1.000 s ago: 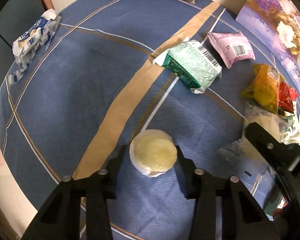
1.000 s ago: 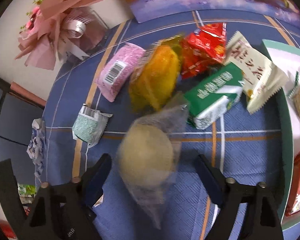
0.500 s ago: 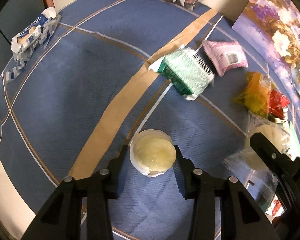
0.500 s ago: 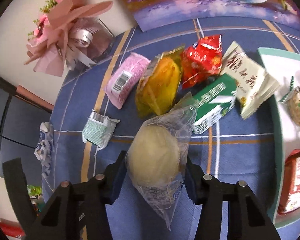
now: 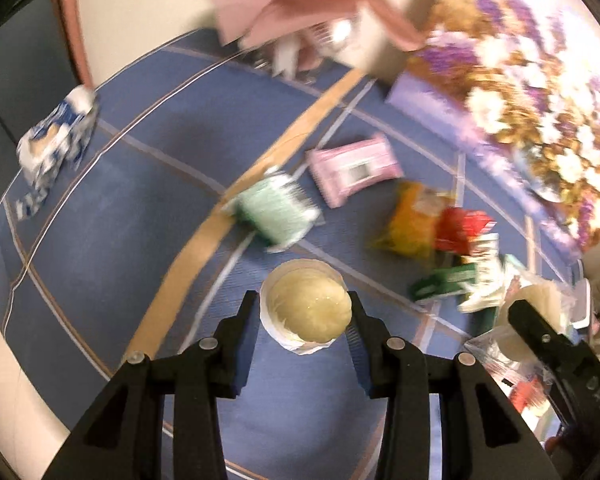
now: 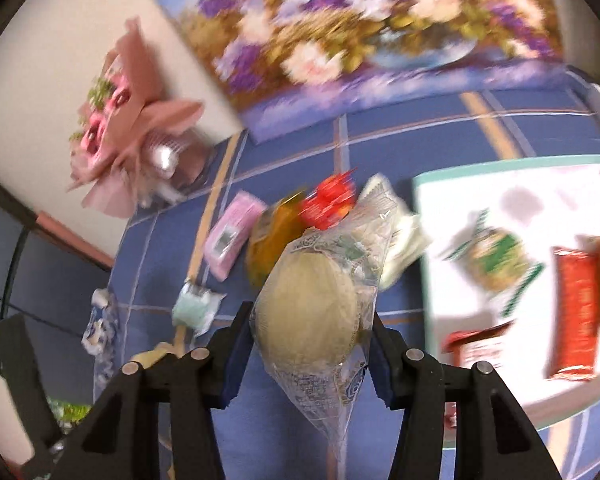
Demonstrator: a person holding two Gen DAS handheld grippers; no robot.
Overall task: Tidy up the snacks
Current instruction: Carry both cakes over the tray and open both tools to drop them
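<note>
My left gripper (image 5: pixel 303 312) is shut on a round pale-yellow jelly cup (image 5: pixel 306 307) and holds it above the blue tablecloth (image 5: pixel 132 184). My right gripper (image 6: pixel 310 320) is shut on a round pastry in a clear wrapper (image 6: pixel 310 312), also lifted off the cloth; it shows at the right edge of the left wrist view as the wrapped pastry (image 5: pixel 540 300). Loose on the cloth lie a pale-green pack (image 5: pixel 278 212), a pink pack (image 5: pixel 354 168), an orange bag (image 5: pixel 408 224), a red pack (image 5: pixel 460 226) and a green box (image 5: pixel 448 284).
A white tray with a teal rim (image 6: pixel 424 248) at the right holds a green-and-white snack (image 6: pixel 496 264) and red packs (image 6: pixel 576 312). A flower painting (image 6: pixel 340 32) and a pink bouquet (image 6: pixel 128 120) stand at the back. A blue-white wrapper (image 5: pixel 52 144) lies far left.
Both grippers rose off the cloth with their loads. The right gripper closed on the wrapped pastry and swung toward the tray. The views tilted up toward the wall.
</note>
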